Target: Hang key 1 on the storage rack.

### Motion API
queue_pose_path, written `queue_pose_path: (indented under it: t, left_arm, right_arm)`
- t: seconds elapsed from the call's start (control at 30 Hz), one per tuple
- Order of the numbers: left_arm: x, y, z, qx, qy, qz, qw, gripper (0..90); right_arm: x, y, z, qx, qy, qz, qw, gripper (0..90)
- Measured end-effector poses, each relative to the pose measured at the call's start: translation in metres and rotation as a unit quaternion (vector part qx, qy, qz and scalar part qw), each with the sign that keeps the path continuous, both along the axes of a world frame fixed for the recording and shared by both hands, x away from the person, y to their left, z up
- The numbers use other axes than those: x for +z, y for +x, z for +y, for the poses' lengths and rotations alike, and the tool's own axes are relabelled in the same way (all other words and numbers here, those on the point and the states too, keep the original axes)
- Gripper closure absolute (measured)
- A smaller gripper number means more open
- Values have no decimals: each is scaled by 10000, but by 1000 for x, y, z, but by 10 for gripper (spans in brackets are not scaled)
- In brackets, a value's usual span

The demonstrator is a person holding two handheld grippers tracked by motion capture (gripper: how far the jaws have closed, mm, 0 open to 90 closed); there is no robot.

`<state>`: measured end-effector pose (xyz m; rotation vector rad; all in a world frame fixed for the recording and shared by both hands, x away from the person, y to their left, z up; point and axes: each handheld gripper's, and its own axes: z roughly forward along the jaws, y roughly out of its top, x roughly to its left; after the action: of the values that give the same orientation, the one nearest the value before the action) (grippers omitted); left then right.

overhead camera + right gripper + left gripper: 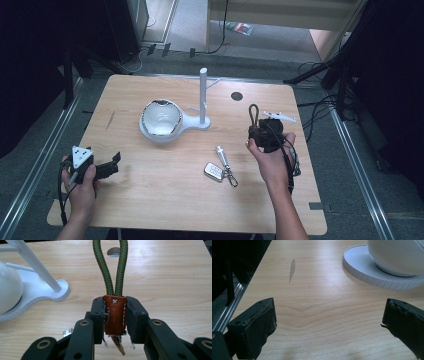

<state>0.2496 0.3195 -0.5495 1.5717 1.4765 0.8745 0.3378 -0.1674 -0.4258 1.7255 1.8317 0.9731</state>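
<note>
The right gripper (263, 131) is held above the right half of the wooden table (150, 200), its jaws closed tight on the brown leather tab (115, 315) of a green cord loop (113, 267). The loop stands straight up out of the jaws, pointing away from the person. In the right gripper view the tab is squeezed between the two black pads, and a small strip sticks out beneath it.

Just below and to the left of that gripper, on the table, lies a key fob (214, 171) with a small metal clip (226, 162) beside it, apart from the jaws.

Further left of the right gripper stands a white stand (202, 100) with an upright post, and its round base holds a white bowl (161, 118).

The left gripper (107, 167) rests low near the table's left front corner, held in the person's left hand (82, 187). Its jaws are spread wide with nothing between them; in the left gripper view bare wood lies between the two pads, and the round base and bowl sit ahead and to the right.
</note>
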Motion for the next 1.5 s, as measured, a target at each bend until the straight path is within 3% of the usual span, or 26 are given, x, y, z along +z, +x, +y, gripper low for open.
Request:
queue_pose_path:
  t: [0.83,1.5]
  left_arm:
    - [0,0,0,-5,11,-6,10000,0]
    - [0,0,0,4,5,-10,10000,0]
  right_arm:
    - [9,2,23,228,190,-395,9988,708]
    - [17,13,42,503,245,-824,9950,704]
